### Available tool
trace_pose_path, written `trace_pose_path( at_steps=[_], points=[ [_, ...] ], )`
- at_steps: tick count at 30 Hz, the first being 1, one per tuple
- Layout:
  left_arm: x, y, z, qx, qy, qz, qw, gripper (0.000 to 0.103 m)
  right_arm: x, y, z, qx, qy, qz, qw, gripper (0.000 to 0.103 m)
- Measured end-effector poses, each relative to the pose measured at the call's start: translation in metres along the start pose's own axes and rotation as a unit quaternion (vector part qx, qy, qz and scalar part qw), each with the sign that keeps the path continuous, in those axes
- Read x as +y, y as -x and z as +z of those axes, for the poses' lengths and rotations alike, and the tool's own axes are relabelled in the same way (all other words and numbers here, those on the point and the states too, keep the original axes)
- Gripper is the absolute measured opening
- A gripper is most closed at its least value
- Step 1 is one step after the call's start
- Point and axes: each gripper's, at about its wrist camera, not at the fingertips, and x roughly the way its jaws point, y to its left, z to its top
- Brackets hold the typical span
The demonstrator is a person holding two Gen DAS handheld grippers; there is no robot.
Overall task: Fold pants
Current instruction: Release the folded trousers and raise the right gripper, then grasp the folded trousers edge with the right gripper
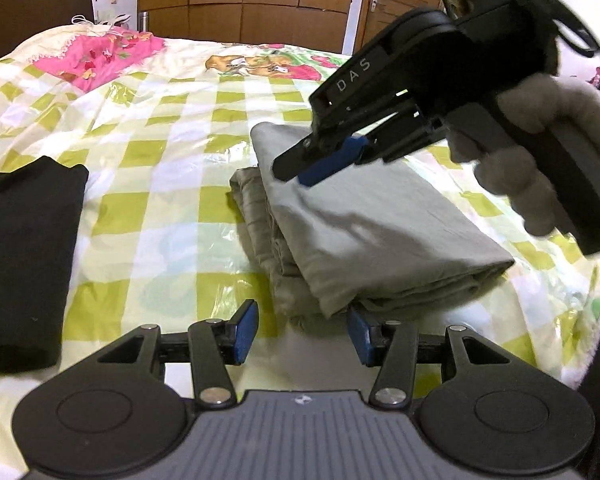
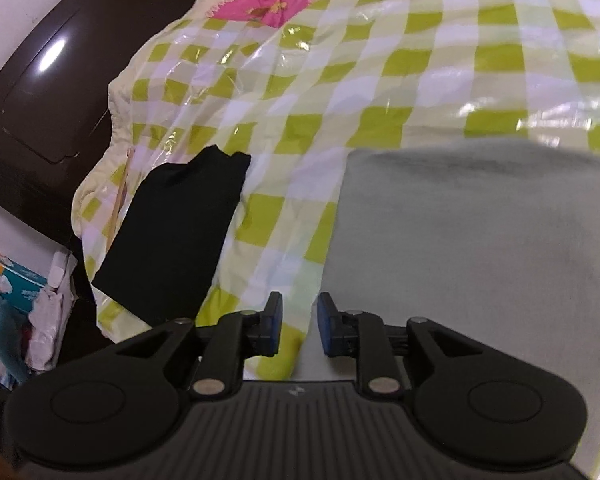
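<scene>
Grey-green pants (image 1: 364,232) lie folded into a thick rectangular bundle on the checked bedspread; they fill the right of the right wrist view (image 2: 480,248). My left gripper (image 1: 302,334) is open and empty just in front of the bundle's near edge. My right gripper (image 2: 299,324) is open with a narrow gap and holds nothing; in the left wrist view it (image 1: 300,172) hovers above the far part of the bundle, held by a gloved hand (image 1: 540,152).
A folded black garment lies on the bed to the left (image 1: 24,256), also seen in the right wrist view (image 2: 176,232). The green-and-white checked bedspread (image 1: 172,128) covers the bed. A dark headboard (image 2: 40,100) and floor clutter (image 2: 16,288) lie left.
</scene>
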Motion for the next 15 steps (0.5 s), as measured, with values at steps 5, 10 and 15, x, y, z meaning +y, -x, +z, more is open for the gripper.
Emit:
trace_pose_path(
  at_steps=[5,10,15],
  points=[
    [0.002,0.009,0.006,-0.018,-0.003,0.008,0.9998,0.061,-0.003,0.008,0.012,-0.024,0.038,-0.056,0.997,0.027],
    [0.005,0.001,0.016,-0.029,0.019,-0.022,0.9991,0.063,-0.001,0.003,0.028,-0.033,0.046,-0.083,0.995,0.029],
    [-0.003,-0.021,0.017,-0.018,0.016,-0.013,0.9996,0.063,0.019,-0.013,0.029,-0.02,0.078,-0.102,0.992,0.04]
  ],
)
